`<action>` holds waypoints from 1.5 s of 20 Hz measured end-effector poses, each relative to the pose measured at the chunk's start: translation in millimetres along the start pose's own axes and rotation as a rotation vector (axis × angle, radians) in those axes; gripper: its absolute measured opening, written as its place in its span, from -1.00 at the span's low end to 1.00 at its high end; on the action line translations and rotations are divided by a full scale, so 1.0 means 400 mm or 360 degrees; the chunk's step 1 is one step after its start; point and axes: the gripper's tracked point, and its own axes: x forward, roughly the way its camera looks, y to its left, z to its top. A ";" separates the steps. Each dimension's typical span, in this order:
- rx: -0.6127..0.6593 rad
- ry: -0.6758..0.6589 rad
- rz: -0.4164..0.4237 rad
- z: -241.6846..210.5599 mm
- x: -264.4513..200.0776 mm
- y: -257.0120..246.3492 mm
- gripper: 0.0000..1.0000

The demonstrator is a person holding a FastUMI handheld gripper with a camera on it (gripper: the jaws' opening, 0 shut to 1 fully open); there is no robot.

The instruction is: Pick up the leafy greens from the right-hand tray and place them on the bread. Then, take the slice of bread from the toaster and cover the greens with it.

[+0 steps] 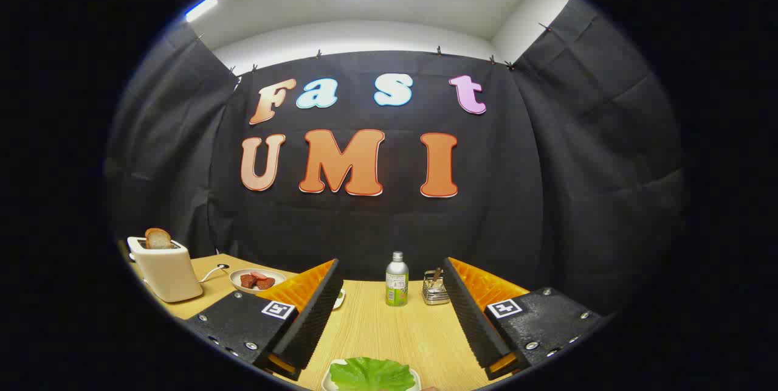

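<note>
Well off beyond your left finger, the toaster (165,269) is sitting on the wooden table (389,330) with the slice of bread (158,238) standing upright in its slot, broad face toward you, so that half of the job is still waiting. Nearer in, just beyond the left finger, a small plate (240,274) is carrying reddish-brown pieces (256,281).

You are holding the gripper (389,275) with its fingers spread wide apart and nothing between them; they are gripping nothing. The leafy greens (372,374) are lying flat on a white tray (332,374) between the fingers, close under the gripper. Their long axis is running across, from one finger toward the other; which end is the stem I cannot tell.

Beyond the fingers, a small bottle (397,280) is standing upright, and a metal holder (435,289) is sitting just inside your right finger.

Judging from this, you are at the very beginning: the greens are not yet picked up, the bread is not yet taken, and where the base bread lies I cannot tell.
</note>
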 end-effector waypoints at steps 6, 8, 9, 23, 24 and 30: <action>0.0039 -0.0007 -0.0009 0.001 0.000 -0.009 0.98; 0.0030 -0.0012 -0.0015 0.004 0.002 -0.013 0.98; 0.0031 -0.0011 -0.0008 0.002 0.001 -0.012 0.98; -0.0037 0.0179 0.0097 -0.073 0.005 0.029 0.98; -0.0035 0.0216 0.0117 -0.091 0.007 0.036 0.98; 0.0008 0.0565 0.0168 -0.225 0.010 0.043 0.98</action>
